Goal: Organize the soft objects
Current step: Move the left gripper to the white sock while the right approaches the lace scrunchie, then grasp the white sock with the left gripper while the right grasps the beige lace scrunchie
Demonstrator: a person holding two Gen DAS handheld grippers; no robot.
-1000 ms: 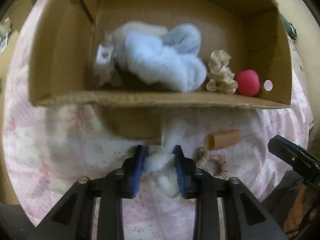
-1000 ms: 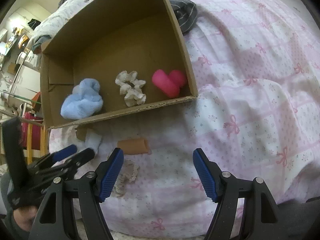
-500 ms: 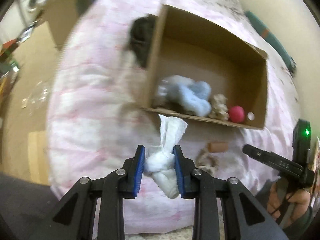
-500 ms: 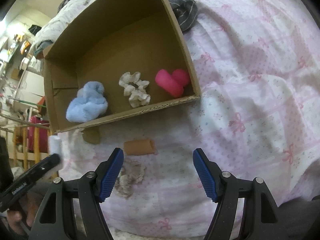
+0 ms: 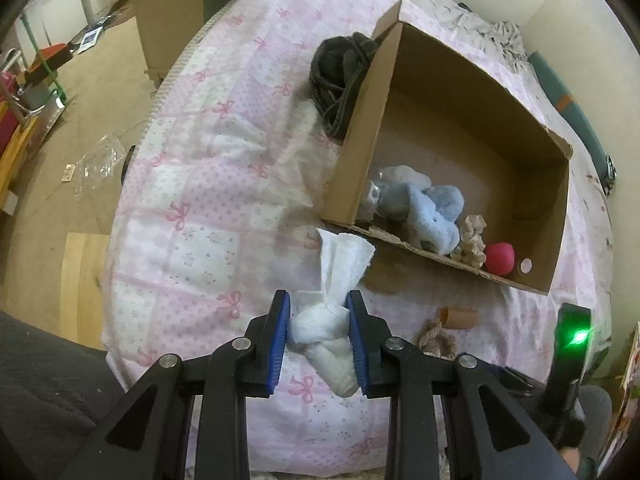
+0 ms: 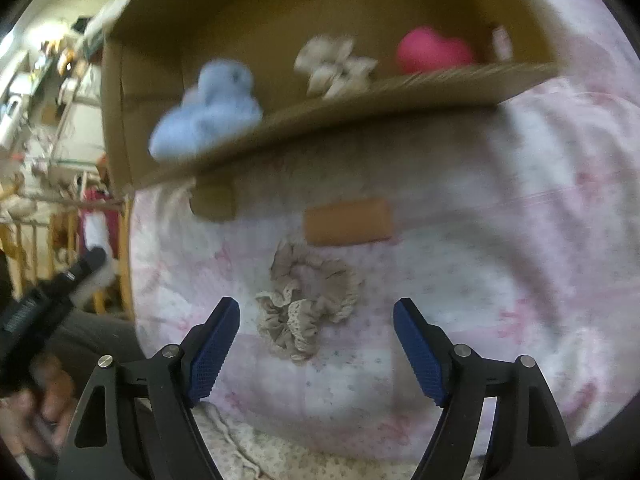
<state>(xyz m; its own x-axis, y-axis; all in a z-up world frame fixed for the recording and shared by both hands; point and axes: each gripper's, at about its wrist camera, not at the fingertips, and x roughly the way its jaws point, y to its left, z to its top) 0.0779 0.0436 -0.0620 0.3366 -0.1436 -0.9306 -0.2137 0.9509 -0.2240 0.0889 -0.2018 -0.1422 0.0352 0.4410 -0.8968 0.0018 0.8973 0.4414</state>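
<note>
My left gripper [image 5: 319,334] is shut on a knotted white cloth [image 5: 330,322] and holds it well above the pink bedspread. The cardboard box [image 5: 362,128] ahead holds a light blue fluffy cloth [image 5: 430,210], a beige scrunchie [image 5: 472,240] and a pink soft toy [image 5: 500,256]. My right gripper [image 6: 316,344] is open, low over a grey-beige lace scrunchie [image 6: 310,298] that lies on the bed between its fingers. A brown cardboard tube [image 6: 348,222] lies just beyond it. The box [image 6: 360,98] fills the top of the right wrist view.
A dark knit garment [image 5: 340,68] lies on the bed behind the box's left wall. The bed edge drops to a floor with clutter [image 5: 92,164] on the left. The other gripper's handle with a green light [image 5: 572,340] shows at right.
My left gripper has lifted the white cloth off the bed and pulled back and up. My right gripper has moved down and forward over the lace scrunchie.
</note>
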